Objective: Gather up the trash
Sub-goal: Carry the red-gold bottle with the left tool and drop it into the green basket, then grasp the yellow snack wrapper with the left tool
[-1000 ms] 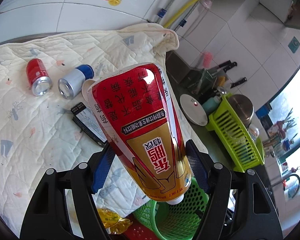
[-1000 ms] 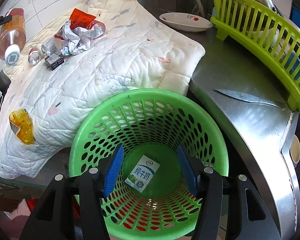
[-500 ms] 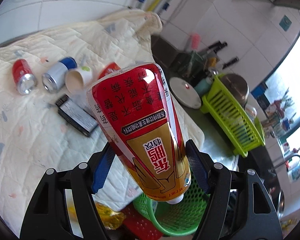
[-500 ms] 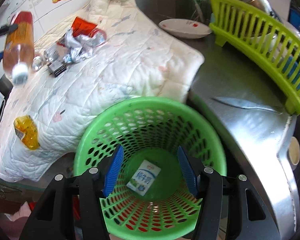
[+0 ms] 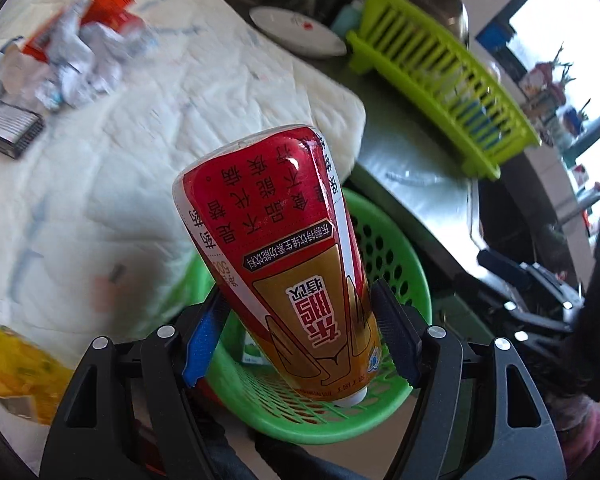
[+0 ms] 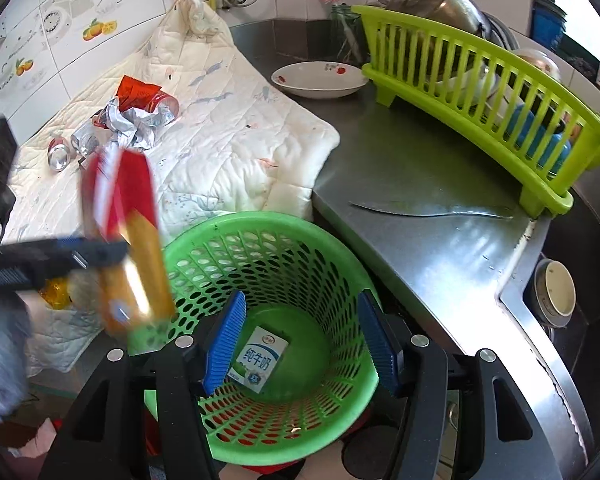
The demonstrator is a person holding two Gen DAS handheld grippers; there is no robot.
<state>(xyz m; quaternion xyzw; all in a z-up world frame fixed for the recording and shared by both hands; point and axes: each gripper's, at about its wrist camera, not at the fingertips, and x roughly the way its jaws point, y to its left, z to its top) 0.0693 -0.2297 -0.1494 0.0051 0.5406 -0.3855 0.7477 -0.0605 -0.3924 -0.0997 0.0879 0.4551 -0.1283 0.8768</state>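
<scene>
My left gripper (image 5: 300, 340) is shut on a red and gold drink bottle (image 5: 284, 248), cap end down, held over the near left rim of the green perforated basket (image 5: 404, 264). The right wrist view shows the same bottle (image 6: 128, 240), blurred, at the basket's (image 6: 300, 240) left edge. My right gripper (image 6: 300, 340) is open and empty, hovering over the basket's mouth. A milk carton (image 6: 260, 358) lies on the basket's bottom. Crumpled wrappers (image 6: 136, 120), cans (image 6: 60, 156) and a yellow packet (image 5: 16, 364) lie on the white quilt (image 6: 228, 128).
A steel counter (image 6: 420, 184) holds a knife (image 6: 428, 210), a white dish (image 6: 320, 78) and a lime dish rack (image 6: 480, 96) with pots. A sink with a cup (image 6: 556, 292) lies at the right. A small black box (image 5: 12, 128) sits on the quilt.
My left gripper has swung right and down with the bottle, from above the quilt to the basket's left rim. The right gripper has stayed open over the basket.
</scene>
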